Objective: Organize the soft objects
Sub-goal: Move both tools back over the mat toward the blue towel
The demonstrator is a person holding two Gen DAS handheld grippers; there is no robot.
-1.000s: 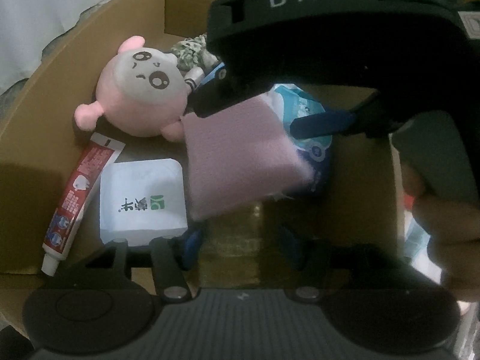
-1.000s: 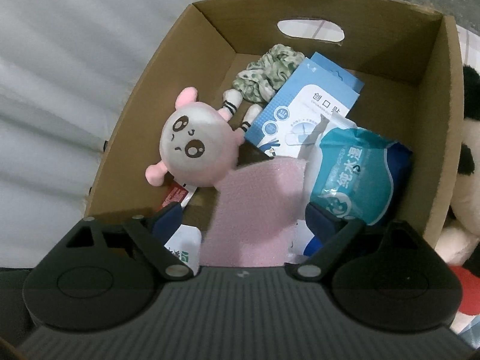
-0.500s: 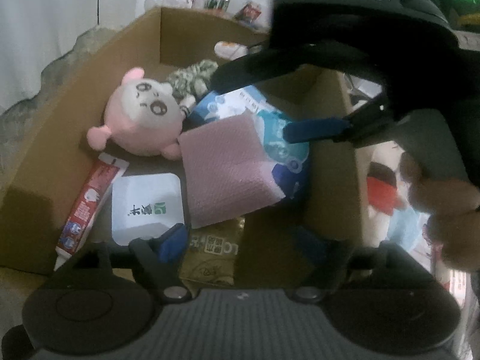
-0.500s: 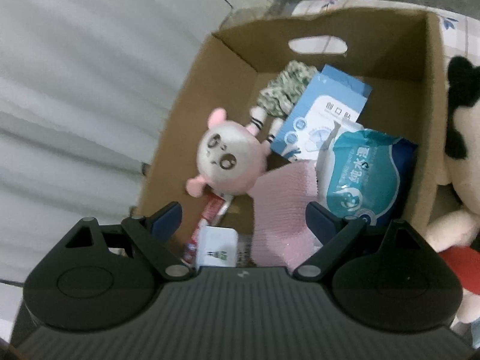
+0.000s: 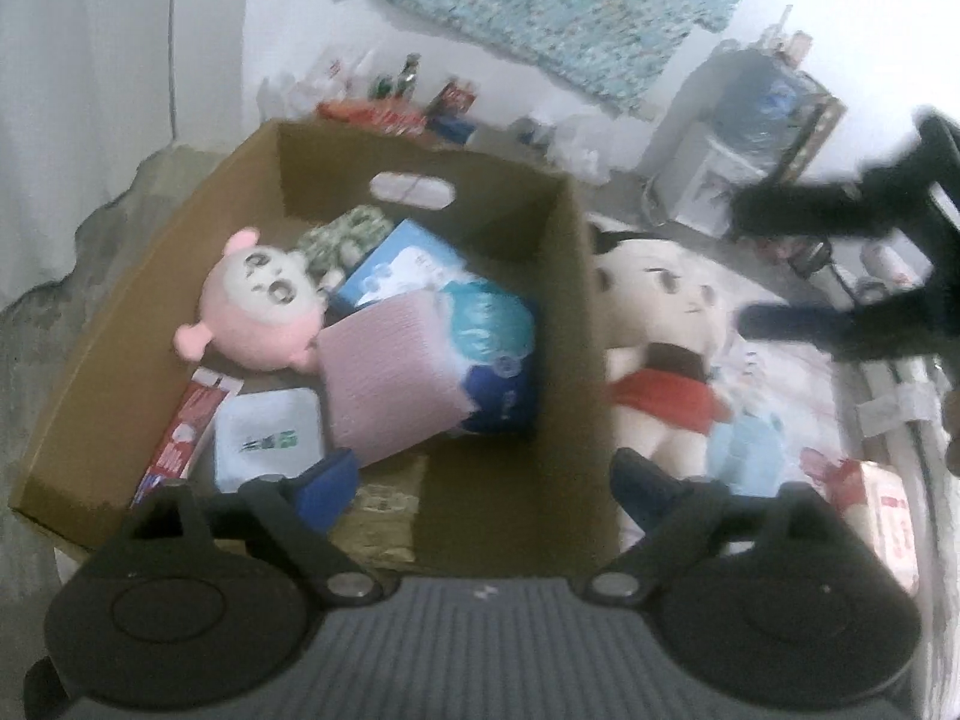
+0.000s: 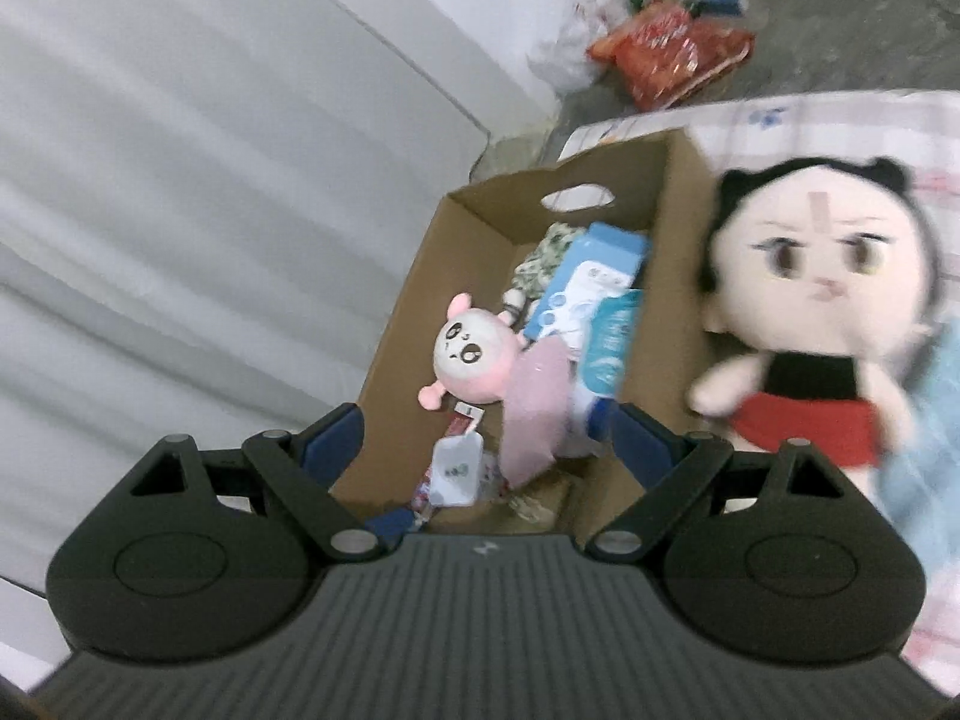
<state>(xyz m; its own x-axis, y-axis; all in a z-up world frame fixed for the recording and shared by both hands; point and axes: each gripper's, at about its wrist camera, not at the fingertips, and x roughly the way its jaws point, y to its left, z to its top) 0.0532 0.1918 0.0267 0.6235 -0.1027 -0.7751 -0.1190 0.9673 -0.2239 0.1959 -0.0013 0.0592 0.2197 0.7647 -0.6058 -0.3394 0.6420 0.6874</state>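
Box (image 5: 576, 324) sits in front of us, open top, handle slot in the far wall. Inside it we see the pink cloth (image 5: 390, 378) lying tilted, its upper edge propped on the wipes pack (image 5: 498, 348), lower edge near the white pouch (image 5: 270, 438). Pink plush (image 5: 258, 318) lies beside the cloth toward the left wall, toothpaste tube (image 5: 180, 444) just below it, blue packet (image 5: 408, 264) and green scrunchie (image 5: 342, 234) toward the far wall.

Left gripper (image 5: 486, 474) has its jaws wide apart; they have just been opening, and nothing is between them. It hangs over the near edge of the box, clear of the cloth.

Right gripper (image 6: 486, 438) also stands wide and empty. In the left view we see it as a dark blurred shape at the right edge (image 5: 840, 276), outside the box.

Doll (image 6: 816, 324) with black hair and red shorts lies on the checked sheet (image 6: 840, 120) just outside the box's right wall, partly on something light blue (image 6: 924, 450)
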